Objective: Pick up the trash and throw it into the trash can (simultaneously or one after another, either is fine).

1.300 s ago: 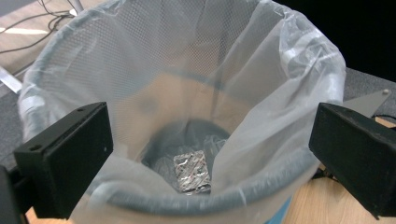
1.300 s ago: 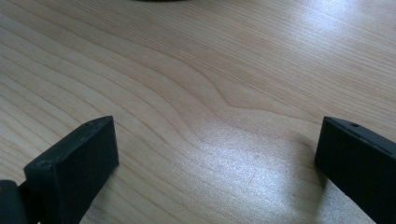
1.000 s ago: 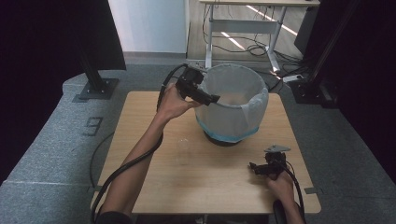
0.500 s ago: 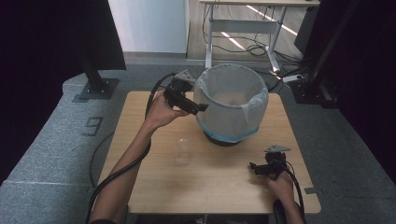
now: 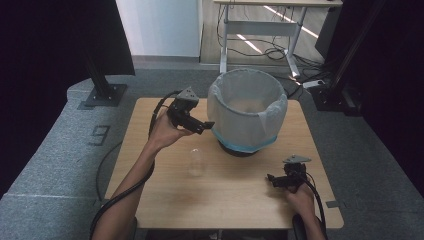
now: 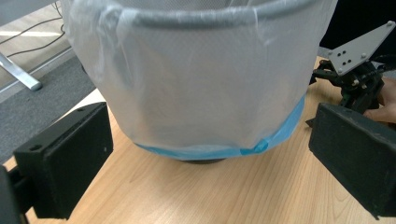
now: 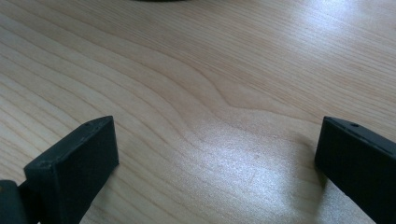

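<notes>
On the pale wooden desk [image 5: 165,200], toward its far side, stands a round bin lined with a translucent white plastic bag [image 5: 247,112], the bag folded over a grey rim and a strip of blue plastic showing near the dark base. Just to the left of the bin, the left claw [image 5: 207,126] is held above the desk by the person's left hand [image 5: 165,132], its black jaws pointing toward the bin's side wall, close to it but apart from it. Seen from the left gripper view, the left claw [image 6: 208,172] is released: the two black jaws stand wide apart with nothing between them, and the lined bin [image 6: 201,79] rises just beyond them.

A small clear plastic cup [image 5: 196,162] stands upright on the desk, in front of the bin and to its left, below the left hand and well apart from both claws.

Near the front right corner of the desk, the right claw [image 5: 272,178] rests low over the wood in the person's right hand [image 5: 300,197], with its grey three-cornered plate on top and jaws pointing left. In the right gripper view the right claw [image 7: 215,154] is released too, jaws spread wide over bare wood grain [image 7: 210,70], grasping nothing.
</notes>
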